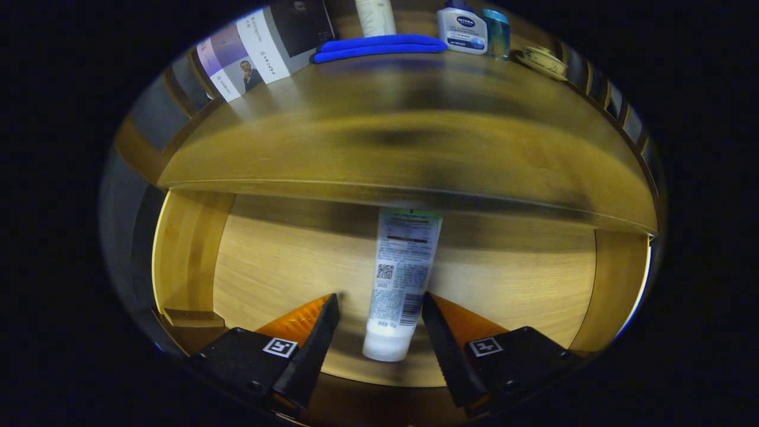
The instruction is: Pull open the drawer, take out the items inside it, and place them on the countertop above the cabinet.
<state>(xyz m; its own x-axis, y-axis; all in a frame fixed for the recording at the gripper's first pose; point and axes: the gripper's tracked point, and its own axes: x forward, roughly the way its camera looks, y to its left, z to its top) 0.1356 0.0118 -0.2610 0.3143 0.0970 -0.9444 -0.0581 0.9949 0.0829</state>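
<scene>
Down in the open drawer (249, 267) a white tube (398, 279) lies lengthwise on the wooden floor, cap end toward the tool (379, 314), its far end under the overhanging tabletop (409, 142). The tool's two fingers stand apart on either side of the tube's cap end, gripping nothing. This looks like the reach for the pick; next, the fingers must close on the tube and lift it clear of the overhang. Up on the tabletop sit a blue cloth (379, 46), bottles and a booklet.
</scene>
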